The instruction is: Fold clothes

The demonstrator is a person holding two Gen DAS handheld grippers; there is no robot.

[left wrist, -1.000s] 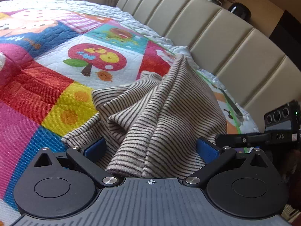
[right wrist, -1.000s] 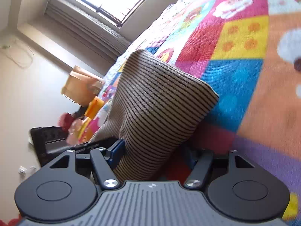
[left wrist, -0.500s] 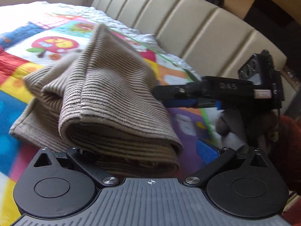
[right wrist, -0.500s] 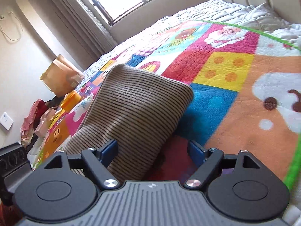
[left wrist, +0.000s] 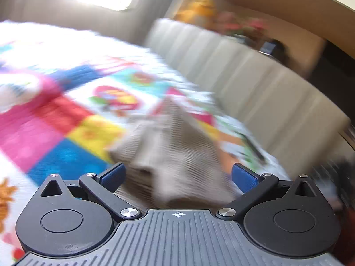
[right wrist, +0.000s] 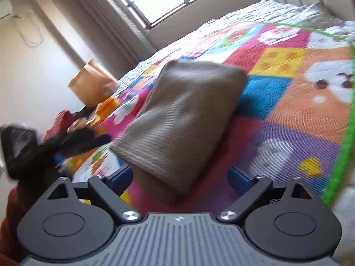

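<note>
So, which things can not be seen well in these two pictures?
- Left wrist view: the striped garment is smeared by motion blur; its folds cannot be told, nor the quilt pictures.
- Left wrist view: the garment's near edge lies behind the left gripper body.
- Left wrist view: items above the headboard are blurred.
- Right wrist view: the dark shape at the left edge, probably the other gripper, is blurred.
- Right wrist view: the right gripper stands open; whether the garment touches its left pad is unclear.

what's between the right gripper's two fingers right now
In the right wrist view, the near end of the folded striped garment lies between the open right gripper fingers, touching neither, on the colourful quilt; the fingers have just been opening.
</note>
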